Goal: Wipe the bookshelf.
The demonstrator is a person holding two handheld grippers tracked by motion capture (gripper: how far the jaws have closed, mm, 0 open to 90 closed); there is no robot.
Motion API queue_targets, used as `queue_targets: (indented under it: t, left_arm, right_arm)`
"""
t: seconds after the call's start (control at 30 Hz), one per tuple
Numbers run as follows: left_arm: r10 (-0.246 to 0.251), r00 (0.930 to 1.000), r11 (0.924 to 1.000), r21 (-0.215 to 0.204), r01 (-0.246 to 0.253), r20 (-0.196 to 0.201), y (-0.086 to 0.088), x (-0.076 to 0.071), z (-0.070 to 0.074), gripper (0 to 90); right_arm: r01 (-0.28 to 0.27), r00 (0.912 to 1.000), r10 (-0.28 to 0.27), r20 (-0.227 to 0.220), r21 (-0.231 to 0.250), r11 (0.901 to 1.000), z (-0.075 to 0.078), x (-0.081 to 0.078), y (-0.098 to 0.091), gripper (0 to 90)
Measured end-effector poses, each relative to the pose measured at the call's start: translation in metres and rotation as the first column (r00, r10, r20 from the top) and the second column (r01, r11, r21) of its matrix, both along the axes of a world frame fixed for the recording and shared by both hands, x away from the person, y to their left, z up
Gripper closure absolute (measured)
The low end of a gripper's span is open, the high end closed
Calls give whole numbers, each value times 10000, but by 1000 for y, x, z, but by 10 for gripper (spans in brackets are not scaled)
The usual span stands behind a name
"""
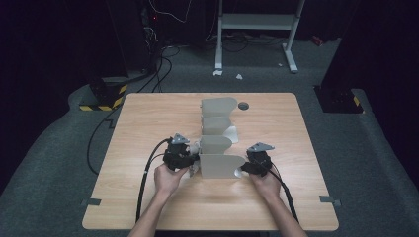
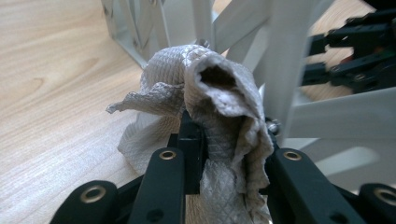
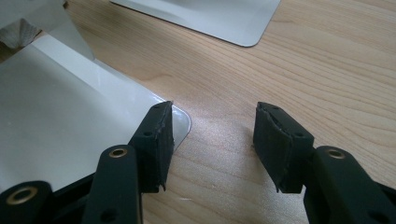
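Note:
A grey metal divider rack (image 1: 220,165) with several upright plates stands mid-table. My left gripper (image 1: 191,162) is at the rack's near-left corner, shut on a crumpled grey paper towel (image 1: 194,169). In the left gripper view the paper towel (image 2: 215,107) bulges up between the jaws of my left gripper (image 2: 231,140), close against the rack's pale uprights (image 2: 280,56). My right gripper (image 1: 245,168) is at the rack's near-right corner. In its own view my right gripper (image 3: 212,140) is open over bare wood, its left finger (image 3: 159,135) on the corner of the rack's base plate (image 3: 56,126).
The wooden table (image 1: 148,123) has bare room left, right and in front of the rack. A dark round grommet (image 1: 243,105) sits near the far edge. Cables trail from both grippers toward the near edge. A second plate (image 3: 210,18) lies beyond my right gripper.

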State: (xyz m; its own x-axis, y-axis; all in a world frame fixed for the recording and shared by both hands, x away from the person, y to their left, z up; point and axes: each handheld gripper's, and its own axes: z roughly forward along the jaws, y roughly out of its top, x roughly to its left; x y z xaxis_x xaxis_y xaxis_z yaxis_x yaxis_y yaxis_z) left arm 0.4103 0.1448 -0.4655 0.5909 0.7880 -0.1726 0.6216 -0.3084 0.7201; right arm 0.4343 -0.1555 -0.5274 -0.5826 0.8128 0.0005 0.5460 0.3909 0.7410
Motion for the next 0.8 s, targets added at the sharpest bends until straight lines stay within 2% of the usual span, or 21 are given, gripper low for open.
queue_targets:
  t: [0.2, 0.33, 0.47, 0.6, 0.63, 0.7, 0.77, 0.8]
  left_arm:
    - [146, 9994, 9999, 38, -145, -312, -2, 12, -8, 730]
    - [84, 9998, 10000, 21, -84, -189, -1, 13, -2, 730]
    - [-19, 9996, 10000, -70, 21, 287, 2, 8, 16, 729]
    - [-106, 9952, 9996, -257, 132, 976, 5, 1, 42, 730]
    - [-150, 9940, 9991, -373, 191, 1083, 7, 0, 48, 730]
    - [-178, 9917, 9993, -318, 220, 1270, 8, -2, 57, 731]
    - [-216, 9912, 9974, -655, 303, 1307, 10, -2, 62, 731]
    - [-191, 9911, 9975, -650, 279, 1317, 10, -2, 63, 731]
  right_arm:
    - [-1, 10000, 1, 1, -2, 10000, 0, 0, 0, 479]
    - [4, 10000, -4, 0, -2, 10000, 0, 0, 0, 479]
    - [0, 10000, 0, 3, -2, 10000, 0, 0, 0, 479]
    - [4, 10000, -4, -3, -1, 10000, 0, 0, 0, 479]
    - [4, 10000, -4, -2, -1, 10000, 0, 0, 0, 479]
    - [4, 10000, -4, -4, -2, 10000, 0, 0, 0, 479]
    - [1, 10000, -1, -5, -1, 10000, 0, 0, 0, 478]
    - [-2, 10000, 2, -5, -2, 10000, 0, 0, 0, 478]
